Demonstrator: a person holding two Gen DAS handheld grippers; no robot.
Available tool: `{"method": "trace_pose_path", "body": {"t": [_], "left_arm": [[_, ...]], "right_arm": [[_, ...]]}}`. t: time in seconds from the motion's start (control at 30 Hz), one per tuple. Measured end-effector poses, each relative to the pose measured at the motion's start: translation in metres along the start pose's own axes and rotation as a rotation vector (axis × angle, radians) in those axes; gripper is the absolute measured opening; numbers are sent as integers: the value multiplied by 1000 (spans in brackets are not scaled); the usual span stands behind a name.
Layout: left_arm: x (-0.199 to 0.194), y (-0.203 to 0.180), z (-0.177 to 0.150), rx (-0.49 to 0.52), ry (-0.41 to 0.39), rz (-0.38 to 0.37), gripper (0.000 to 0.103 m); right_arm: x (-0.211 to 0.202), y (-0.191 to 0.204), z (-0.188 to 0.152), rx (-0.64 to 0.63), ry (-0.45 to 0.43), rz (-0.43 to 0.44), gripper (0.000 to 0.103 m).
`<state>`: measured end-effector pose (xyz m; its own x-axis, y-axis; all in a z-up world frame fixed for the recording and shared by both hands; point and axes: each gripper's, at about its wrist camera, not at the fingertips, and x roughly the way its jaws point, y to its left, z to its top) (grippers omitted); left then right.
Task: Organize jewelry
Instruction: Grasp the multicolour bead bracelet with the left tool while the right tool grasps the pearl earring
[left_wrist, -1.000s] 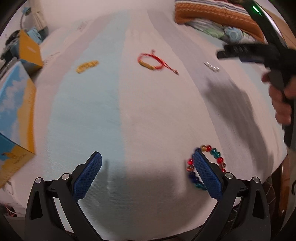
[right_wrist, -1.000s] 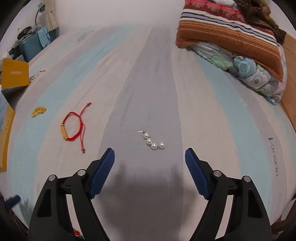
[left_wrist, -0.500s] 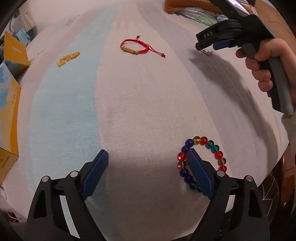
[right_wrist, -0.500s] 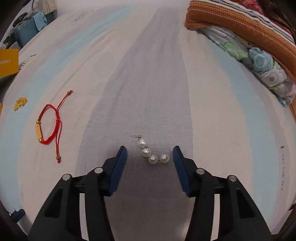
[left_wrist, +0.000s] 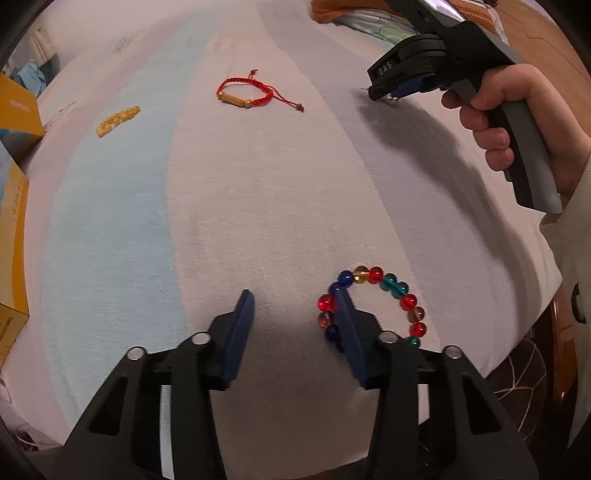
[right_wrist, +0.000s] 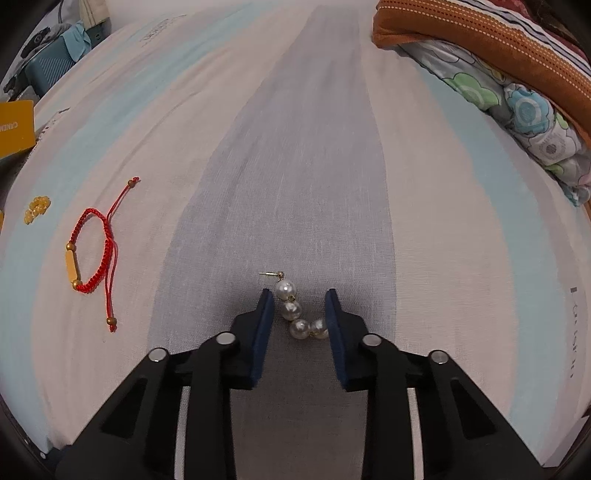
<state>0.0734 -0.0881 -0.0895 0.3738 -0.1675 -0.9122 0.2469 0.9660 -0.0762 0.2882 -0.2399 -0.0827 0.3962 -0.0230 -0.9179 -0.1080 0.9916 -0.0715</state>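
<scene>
Left wrist view: left gripper (left_wrist: 295, 295), black frame w/ blue ribbed pads, points down at the striped bedsheet (left_wrist: 258, 184) (pale blue, cream, grey bands). Its jaws have just been closing and now stand at a medium gap w/ only bare sheet between them. The right-hand pad sits inside the loop of the multicoloured glass-bead bracelet (left_wrist: 391, 288) (red, blue, amber, teal beads), so one side of the loop lies just outside that pad; nothing is pinched yet. Further up the sheet: red braided cord bracelet w/ a gold tube bead (left_wrist: 245, 96), and left of it a short string of yellow beads (left_wrist: 117, 120). Yellow-and-blue cardboard boxes (left_wrist: 14, 221) along the left edge. Top right: a person's hand (left_wrist: 506, 110) grips the grey handle of the right gripper (left_wrist: 391, 88), tip down at the sheet; from here can't tell what's at its tips.

Right wrist view: right gripper (right_wrist: 299, 295) also points down, over the grey band. Jaws have just been closing and are narrow now, w/ the white pearl drop earring (right_wrist: 291, 310) (four pearls on a gold post) lying between them. Last pearl looks to touch the right-hand pad; left pad is apart from the pearls, so not clamped. Earring rests on the sheet. Red cord bracelet is well off to the left, yellow beads beyond it. Folded orange striped blanket (right_wrist: 480, 48) and floral quilt (right_wrist: 524, 110) at top right.
</scene>
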Motion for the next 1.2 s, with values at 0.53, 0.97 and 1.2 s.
{"method": "trace_pose_path", "body": {"t": [0.53,0.97,1.2], "left_arm": [[-10,0,8,14,40,-57,1],[-6,-1,12,-1,49,-52,9],[0,-6,14,10,52,-50,37]], "right_arm": [[-3,-14,-2,75,-12,59,11],[-13,-18,-8,95,-27,78,11],[-11,-18,-8,103,-20,83,11]]}}
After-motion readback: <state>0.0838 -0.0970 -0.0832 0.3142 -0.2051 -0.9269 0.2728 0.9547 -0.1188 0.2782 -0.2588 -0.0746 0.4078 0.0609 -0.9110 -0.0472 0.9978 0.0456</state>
